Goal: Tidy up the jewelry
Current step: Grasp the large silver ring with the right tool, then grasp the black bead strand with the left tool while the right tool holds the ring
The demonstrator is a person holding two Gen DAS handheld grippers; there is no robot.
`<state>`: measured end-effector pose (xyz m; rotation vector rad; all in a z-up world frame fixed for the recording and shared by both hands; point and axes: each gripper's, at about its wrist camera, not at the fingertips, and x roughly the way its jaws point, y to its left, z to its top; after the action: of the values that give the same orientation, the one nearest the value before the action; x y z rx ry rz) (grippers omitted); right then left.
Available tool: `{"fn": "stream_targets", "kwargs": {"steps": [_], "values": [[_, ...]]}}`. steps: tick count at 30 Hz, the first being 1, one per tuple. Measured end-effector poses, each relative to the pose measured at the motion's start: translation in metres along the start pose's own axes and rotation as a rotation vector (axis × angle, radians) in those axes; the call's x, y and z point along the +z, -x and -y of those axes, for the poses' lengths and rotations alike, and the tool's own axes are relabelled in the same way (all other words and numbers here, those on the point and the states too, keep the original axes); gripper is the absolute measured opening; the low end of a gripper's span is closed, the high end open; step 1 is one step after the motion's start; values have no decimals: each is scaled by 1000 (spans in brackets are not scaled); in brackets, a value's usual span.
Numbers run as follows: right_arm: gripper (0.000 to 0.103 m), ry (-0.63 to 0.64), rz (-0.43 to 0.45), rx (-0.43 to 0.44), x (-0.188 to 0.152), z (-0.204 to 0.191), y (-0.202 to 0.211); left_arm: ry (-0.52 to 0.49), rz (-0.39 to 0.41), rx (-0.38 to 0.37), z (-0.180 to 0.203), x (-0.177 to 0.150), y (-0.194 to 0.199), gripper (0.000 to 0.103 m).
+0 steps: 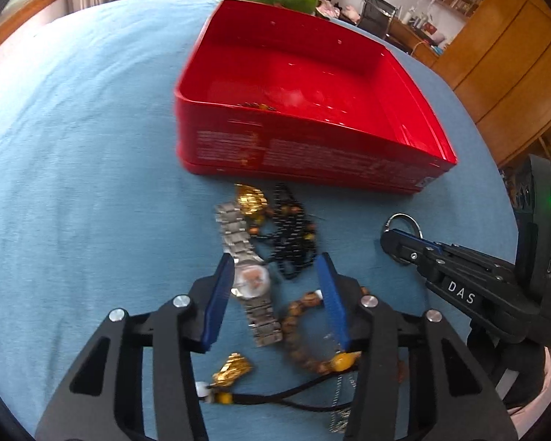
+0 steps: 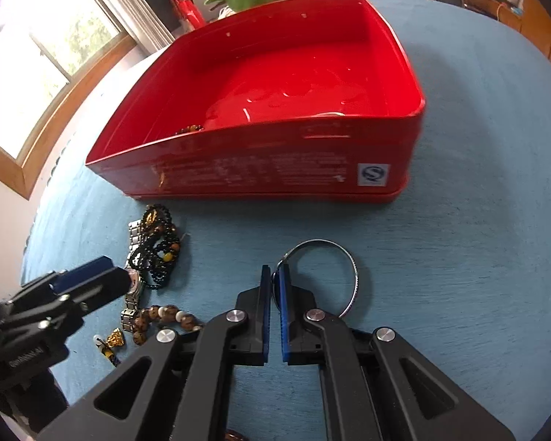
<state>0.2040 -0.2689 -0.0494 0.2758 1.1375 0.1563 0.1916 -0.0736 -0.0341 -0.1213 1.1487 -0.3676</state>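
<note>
1. Left gripper (image 1: 275,294): jaws spread, astride the watch (image 1: 251,279); nothing pinched; band runs lengthwise away from it toward the tin.
2. Right gripper (image 2: 274,301): pressed together on the rim of the silver bangle (image 2: 343,275), lying on the blue cloth (image 2: 459,257).
3. Beyond: open red tin (image 2: 260,169), straight ahead of both; right hand looks nearer.

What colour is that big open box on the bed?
The box is bright red, with small white print on its side; the right wrist view shows it best.
</note>
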Motion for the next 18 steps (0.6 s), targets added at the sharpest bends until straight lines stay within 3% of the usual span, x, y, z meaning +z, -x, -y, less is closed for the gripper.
{"fn": "stream_targets", "kwargs": {"steps": [9, 11, 13, 14, 18], "values": [[2, 4, 0, 0, -2, 4, 2, -14, -20, 14, 24, 7, -21, 44], [2, 5, 0, -1, -3, 4, 1, -26, -21, 22, 27, 9, -24, 37], [2, 5, 0, -2, -2, 3, 0, -16, -47, 0, 25, 12, -32, 14], [2, 5, 0, -2, -2, 2, 0, -10, -61, -13, 24, 12, -35, 8], [3, 3, 3, -10, -2, 2, 0, 0, -44, -26, 19, 13, -36, 2]]}}
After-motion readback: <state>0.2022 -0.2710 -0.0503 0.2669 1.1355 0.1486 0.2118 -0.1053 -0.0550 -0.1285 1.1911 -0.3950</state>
